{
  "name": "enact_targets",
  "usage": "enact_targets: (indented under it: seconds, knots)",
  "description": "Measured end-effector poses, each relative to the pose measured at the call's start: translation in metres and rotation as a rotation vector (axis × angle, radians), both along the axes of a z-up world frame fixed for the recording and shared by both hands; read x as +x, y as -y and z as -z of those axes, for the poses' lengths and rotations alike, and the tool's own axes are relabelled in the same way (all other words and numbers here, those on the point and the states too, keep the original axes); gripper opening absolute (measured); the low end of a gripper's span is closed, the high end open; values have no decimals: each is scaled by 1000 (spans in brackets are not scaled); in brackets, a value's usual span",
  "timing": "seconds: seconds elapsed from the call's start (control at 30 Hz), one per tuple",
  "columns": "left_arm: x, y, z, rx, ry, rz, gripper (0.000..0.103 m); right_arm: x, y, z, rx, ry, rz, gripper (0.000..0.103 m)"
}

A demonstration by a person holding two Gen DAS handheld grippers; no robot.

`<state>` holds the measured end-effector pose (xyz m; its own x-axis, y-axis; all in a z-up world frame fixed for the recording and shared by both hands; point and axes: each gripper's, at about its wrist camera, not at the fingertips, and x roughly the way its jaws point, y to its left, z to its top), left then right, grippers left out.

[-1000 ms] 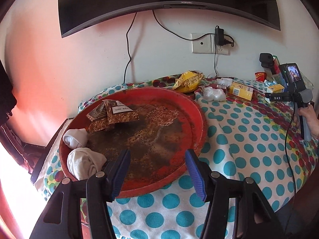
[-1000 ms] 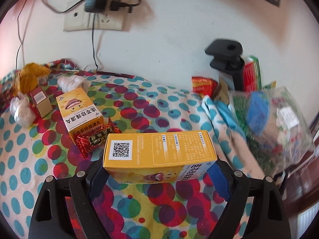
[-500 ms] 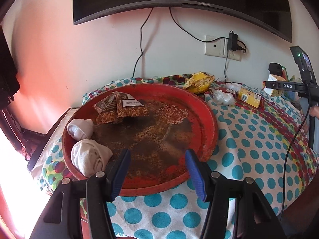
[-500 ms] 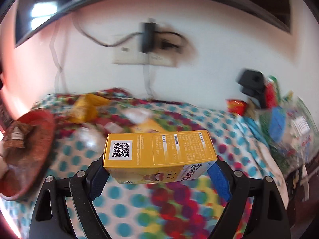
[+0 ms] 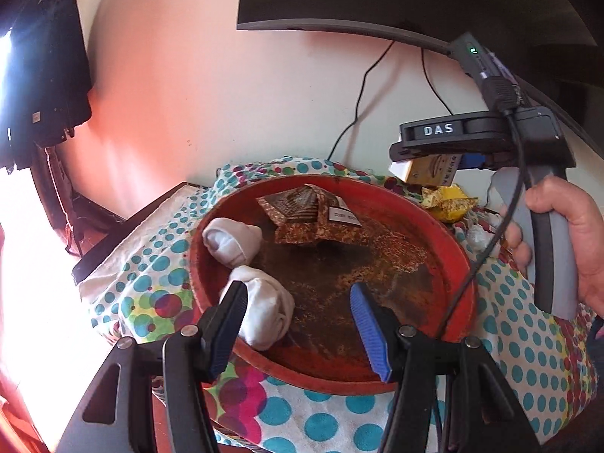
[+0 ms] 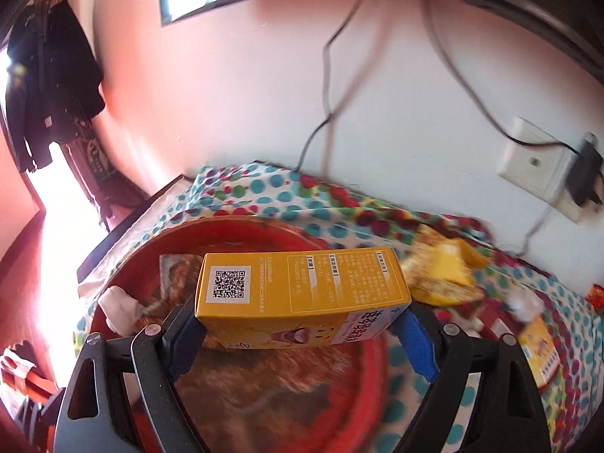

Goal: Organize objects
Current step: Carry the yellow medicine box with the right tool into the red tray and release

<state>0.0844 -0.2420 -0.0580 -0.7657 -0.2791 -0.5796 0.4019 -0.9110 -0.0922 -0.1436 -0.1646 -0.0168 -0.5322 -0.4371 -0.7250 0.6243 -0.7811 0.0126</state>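
My left tongs (image 5: 298,321) hang spread over the near rim of the red tray (image 5: 458,260), pinching nothing. The left finger (image 5: 230,324) covers part of the nearer rolled white sock (image 5: 270,313); a second sock (image 5: 232,239) lies just beyond it, and brown packets (image 5: 305,213) lie toward the far side. A second ago the tray sat level in this view; now it appears tilted.

My right tongs (image 6: 302,336) pinch the yellow box (image 6: 302,288) by its two short ends, so its long axis runs left to right across the fingers, QR-code end to the left. It hangs above the tray, hiding much of the tray floor, which is motion-blurred anyway. A second ago the box hung over the dotted cloth (image 6: 264,192) far right of the tray. In the left view my right hand (image 5: 566,234) grips the handle, and the tongs' body hides most of the box. At right a crumpled yellow wrapper (image 6: 447,277) and another yellow box (image 6: 540,351) are blurred.
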Motion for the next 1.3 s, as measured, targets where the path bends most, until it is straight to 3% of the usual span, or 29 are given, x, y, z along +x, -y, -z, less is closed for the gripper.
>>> enact_targets:
  seconds: [0.13,0.27,0.57,0.73,0.87,1.07,1.2,1.3]
  knots:
    - [4,14,-2,-20,-11,-65,58,-9,48,11,19,54,-18,86]
    - [7,28,-2,12,-21,-97,59,-20,81,21,18,98,-4,86]
    - [11,41,2,66,-27,-135,58,-55,103,48,4,168,110,86]
    - [10,40,2,54,-25,-132,58,-59,111,66,20,176,144,88]
    - [8,39,4,59,-17,-120,58,-59,104,74,21,196,155,89]
    - [7,35,4,61,-20,-106,58,-52,68,63,-4,175,161,93]
    - [8,25,0,24,-23,-84,59,-36,32,43,-32,114,156,93]
    - [7,18,-1,0,-19,-70,59,-18,-3,33,25,7,135,93]
